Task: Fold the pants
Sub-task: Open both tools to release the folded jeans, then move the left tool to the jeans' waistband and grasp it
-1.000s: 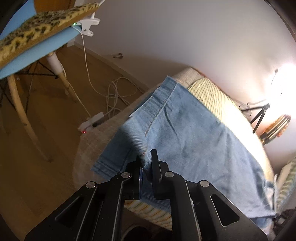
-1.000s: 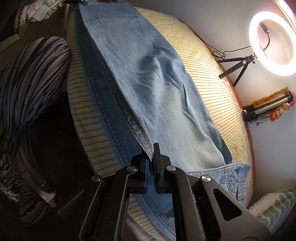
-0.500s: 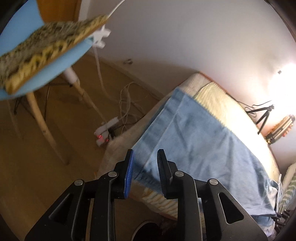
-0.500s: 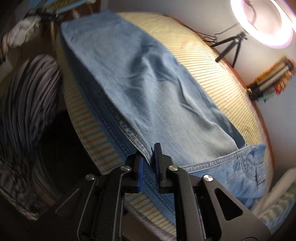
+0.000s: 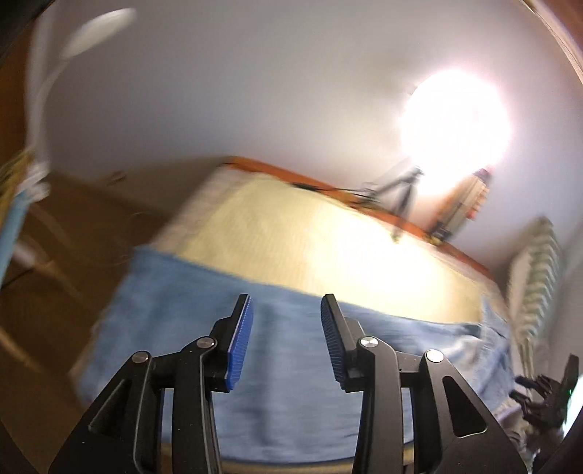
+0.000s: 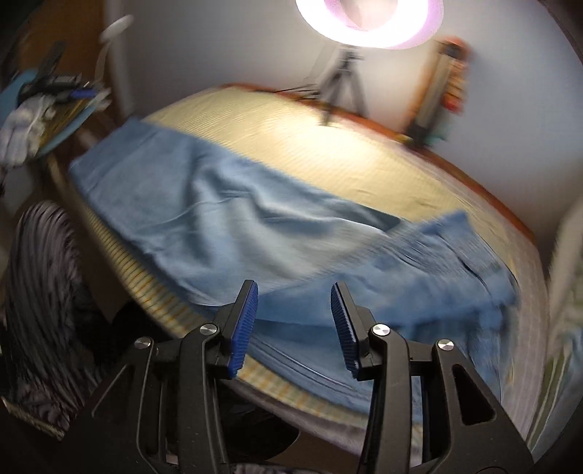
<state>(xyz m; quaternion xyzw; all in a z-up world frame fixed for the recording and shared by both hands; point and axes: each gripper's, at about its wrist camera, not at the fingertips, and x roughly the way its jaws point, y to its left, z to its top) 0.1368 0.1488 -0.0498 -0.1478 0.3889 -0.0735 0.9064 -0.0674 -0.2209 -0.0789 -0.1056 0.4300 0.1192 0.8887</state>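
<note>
Pale yellow striped bedcover [image 6: 328,156] spreads beneath a glowing ring lamp [image 6: 368,22]; blue denim pants [image 6: 226,218] lie along its near edge; left gripper [image 5: 286,335] and right gripper [image 6: 294,324] hang above them, jaws opening, nothing between.

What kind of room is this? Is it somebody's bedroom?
Probably a bedroom. Blue jeans lie on a bed with a striped yellow cover, a ring light on a tripod stands by the wall, and a chair piled with things sits alongside.
</note>
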